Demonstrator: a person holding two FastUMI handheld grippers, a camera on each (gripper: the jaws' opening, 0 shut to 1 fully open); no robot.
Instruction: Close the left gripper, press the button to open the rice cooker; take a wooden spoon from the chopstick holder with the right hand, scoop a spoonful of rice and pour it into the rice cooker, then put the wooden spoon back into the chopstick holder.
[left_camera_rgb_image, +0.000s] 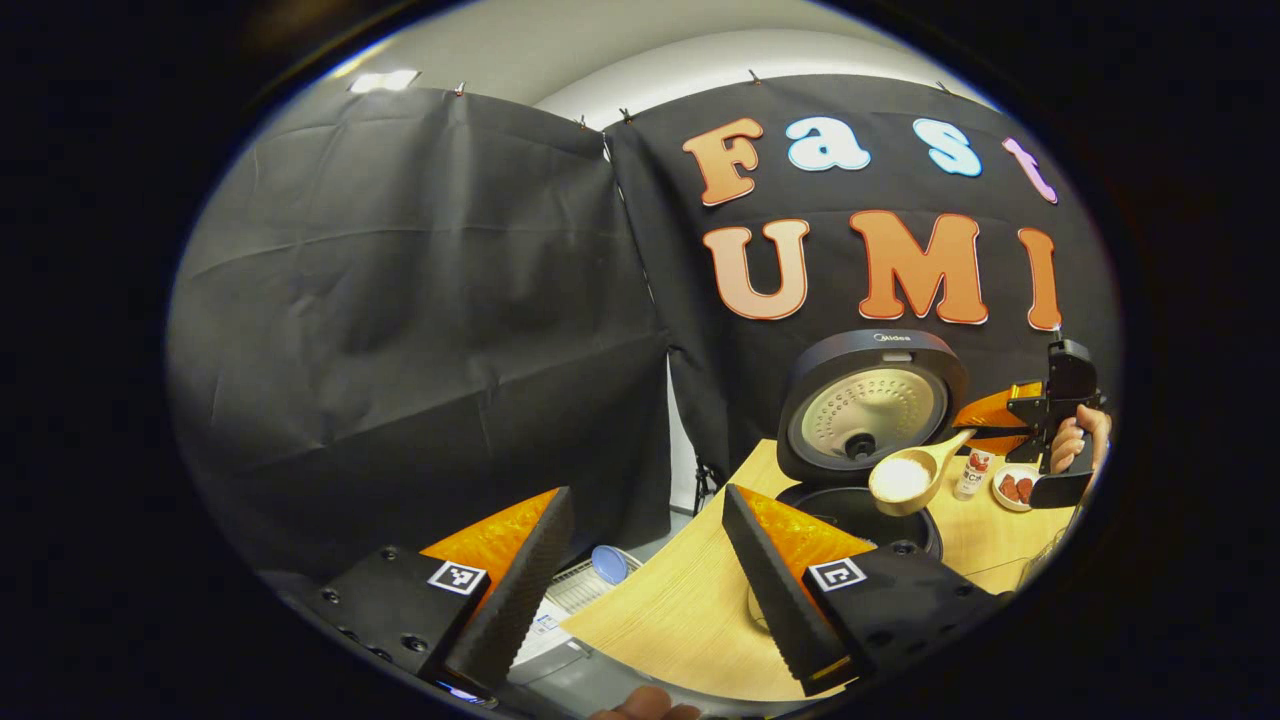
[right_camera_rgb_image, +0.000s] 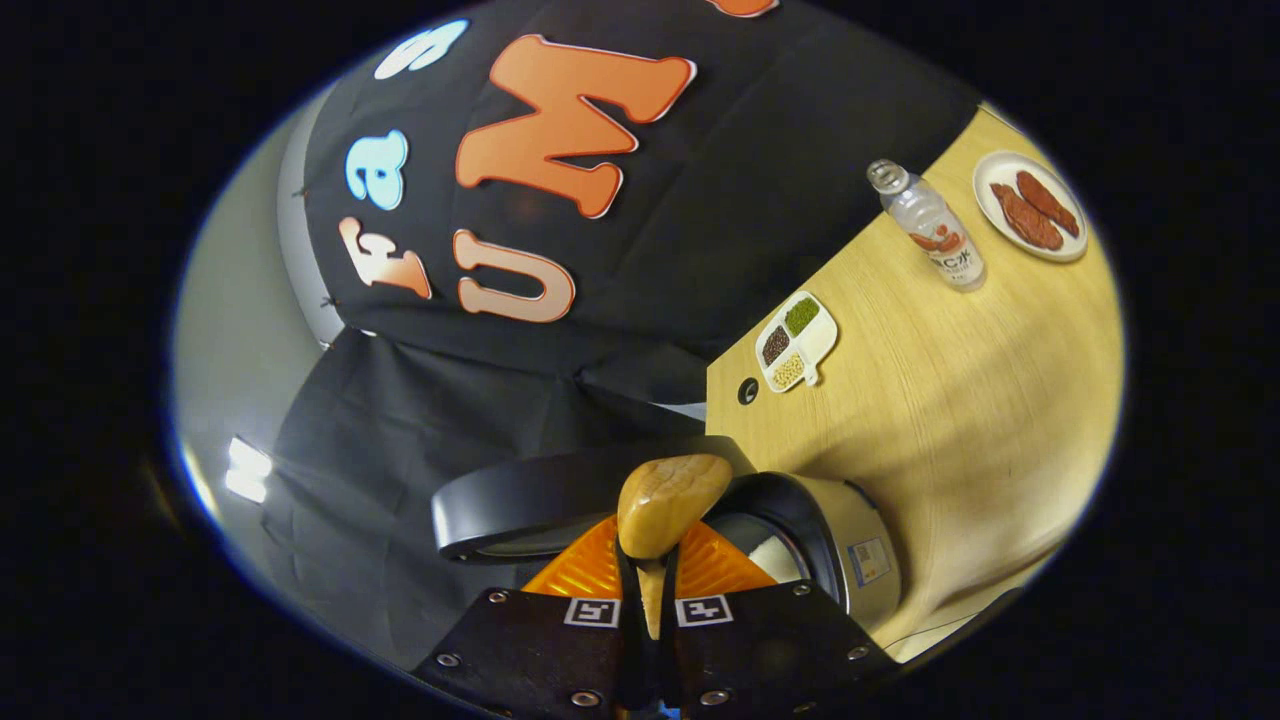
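In the left gripper view, black cloth hangs as the booth's wall (left_camera_rgb_image: 420, 330) across the left and back, with pale room wall above it, and low at the left edge of the light wooden surface (left_camera_rgb_image: 690, 610) sits a white rack with a blue lid (left_camera_rgb_image: 608, 563), only partly seen. The left gripper (left_camera_rgb_image: 640, 590) hangs over that edge with its fingers spread wide, holding nothing. Further right the rice cooker (left_camera_rgb_image: 865, 440) stands with its lid raised upright; its pot is half hidden behind the near finger. The wooden spoon (left_camera_rgb_image: 910, 478), heaped with white rice, hovers just above the pot's mouth, its handle running to the right gripper (left_camera_rgb_image: 1010, 425), held by a hand (left_camera_rgb_image: 1078, 440). A small bottle (left_camera_rgb_image: 972, 473) and a plate (left_camera_rgb_image: 1012, 487) of something red stand beyond. In the right gripper view the fingers are clamped on the spoon's handle; a divided dish of grains (right_camera_rgb_image: 796, 342) lies near the surface's corner, and the chopstick holder cannot be made out.
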